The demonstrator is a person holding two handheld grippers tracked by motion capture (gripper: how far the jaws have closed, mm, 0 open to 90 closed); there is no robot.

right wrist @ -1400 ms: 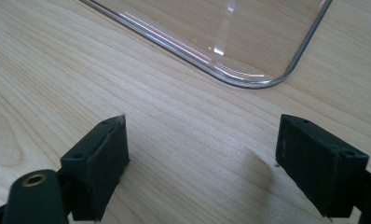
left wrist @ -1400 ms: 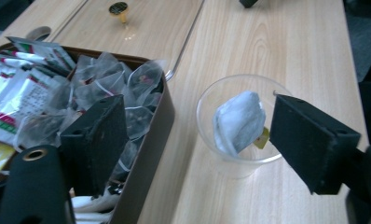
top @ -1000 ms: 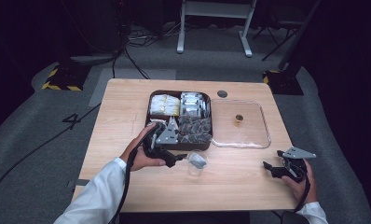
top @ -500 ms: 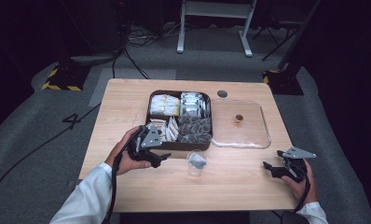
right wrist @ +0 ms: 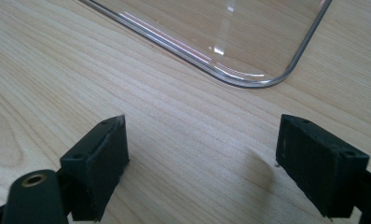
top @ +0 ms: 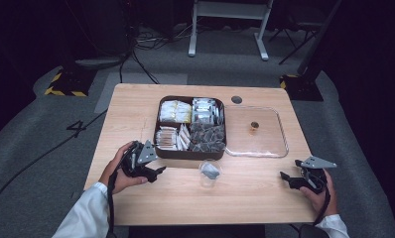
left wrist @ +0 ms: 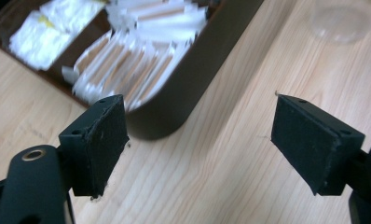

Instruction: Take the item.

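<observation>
Left gripper (top: 153, 172) and right gripper (top: 287, 177), both gaping empty, flank the packet-holding cup (top: 210, 172) (lid (top: 256, 132) aside, freeing tray (top: 191, 154) access).

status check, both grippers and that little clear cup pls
Left gripper open, empty, beside brown compartment tray. Right gripper open, empty, near clear lid. Small clear cup upright between them, nothing blocking.
</observation>
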